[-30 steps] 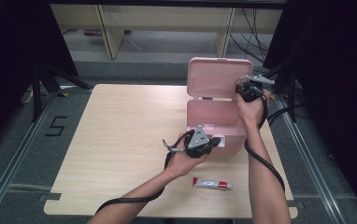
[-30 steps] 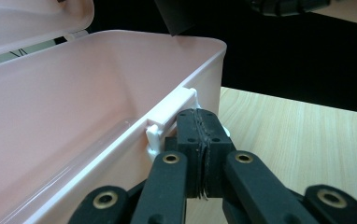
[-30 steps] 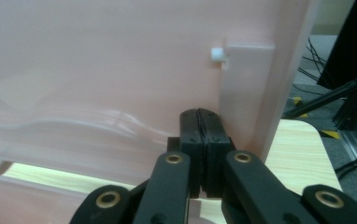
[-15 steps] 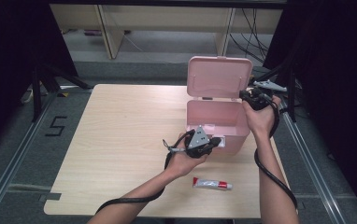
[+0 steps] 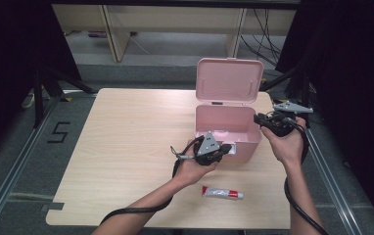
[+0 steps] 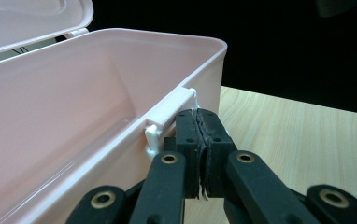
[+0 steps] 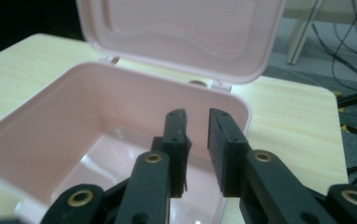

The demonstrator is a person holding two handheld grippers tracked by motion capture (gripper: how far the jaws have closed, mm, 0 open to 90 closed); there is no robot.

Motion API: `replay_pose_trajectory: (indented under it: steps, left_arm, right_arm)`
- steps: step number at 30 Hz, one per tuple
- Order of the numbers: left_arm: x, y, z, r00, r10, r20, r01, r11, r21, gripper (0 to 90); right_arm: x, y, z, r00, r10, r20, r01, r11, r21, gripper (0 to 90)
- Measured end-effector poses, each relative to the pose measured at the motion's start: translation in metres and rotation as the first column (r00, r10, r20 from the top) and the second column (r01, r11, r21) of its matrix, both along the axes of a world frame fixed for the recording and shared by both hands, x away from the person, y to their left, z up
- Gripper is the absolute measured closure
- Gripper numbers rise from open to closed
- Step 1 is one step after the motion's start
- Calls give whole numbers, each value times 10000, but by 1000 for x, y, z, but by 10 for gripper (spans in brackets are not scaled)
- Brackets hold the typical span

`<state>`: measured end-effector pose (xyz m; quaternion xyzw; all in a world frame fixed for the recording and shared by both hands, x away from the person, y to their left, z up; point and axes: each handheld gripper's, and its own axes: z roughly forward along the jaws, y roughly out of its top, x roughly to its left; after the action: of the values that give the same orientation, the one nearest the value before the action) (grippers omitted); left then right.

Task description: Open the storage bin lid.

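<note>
Fingers of the left gripper are pressed together at the white latch of the pink box.
Jaws of the right gripper have just been opening, with nothing between them, beside the box's right wall. The lid is stood upright; a tube is seen lying near the table edge.
</note>
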<state>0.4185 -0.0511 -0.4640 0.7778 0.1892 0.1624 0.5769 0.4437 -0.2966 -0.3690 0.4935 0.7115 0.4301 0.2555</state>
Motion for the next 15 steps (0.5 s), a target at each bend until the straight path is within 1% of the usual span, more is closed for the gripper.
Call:
replay_pose_trajectory:
  steps: [1, 2, 3, 4, 5, 6, 7, 9, 10, 12, 13, 14, 15]
  left_arm:
    - [0, 0, 1, 10000, -15, -5, 15, 10000, 77, 871]
    - [0, 0, 1, 10000, -32, 25, 31, 10000, 89, 871]
    - [0, 0, 1, 10000, -22, 14, 22, 10000, 79, 870]
    - [0, 0, 1, 10000, -22, 7, 22, 10000, 80, 870]
    - [0, 0, 1, 10000, -24, 2, 24, 10000, 76, 870]
    - [0, 0, 1, 10000, -38, -4, 38, 10000, 91, 870]
    - [0, 0, 1, 10000, -41, -6, 41, 9999, 100, 870]
    - [0, 0, 1, 10000, -42, -2, 42, 9999, 112, 870]
    - [0, 0, 1, 10000, -45, -1, 45, 9999, 105, 871]
    - [0, 0, 1, 10000, -1, -40, 1, 10000, 78, 870]
    - [0, 0, 1, 10000, -3, -28, 3, 10000, 80, 870]
    - [0, 0, 1, 10000, -1, -33, 2, 10000, 80, 870]
    - [0, 0, 1, 10000, 5, -35, -4, 10000, 88, 870]
  right_arm:
    - [-3, -1, 0, 9999, 106, -107, -106, 9999, 21, 769]
    - [-5, -3, 0, 9997, 218, -78, -219, 9997, -139, 762]
    - [-7, -3, -1, 9996, 211, -180, -211, 9998, 2, 758]
    - [-9, -4, -2, 9997, 249, -32, -250, 9995, -182, 752]
    - [-12, -4, -3, 9994, 305, -167, -307, 9994, -169, 744]
    - [-12, -4, -3, 9994, 305, -167, -307, 9994, -169, 744]
    - [-17, -4, -5, 9989, 419, -231, -424, 9989, -216, 736]
    - [-18, -3, -6, 9986, 487, -194, -491, 9987, -160, 733]
    - [-23, -4, -8, 9970, 702, -338, -709, 9973, -198, 733]
    - [-25, -3, -9, 9971, 673, -369, -680, 9975, -195, 733]
    - [-28, -3, -11, 9956, 882, -315, -890, 9957, -249, 733]
    - [-29, -4, -12, 9948, 945, -375, -955, 9951, -255, 733]
    - [-34, -1, -13, 9953, 852, -458, -859, 9962, -128, 733]
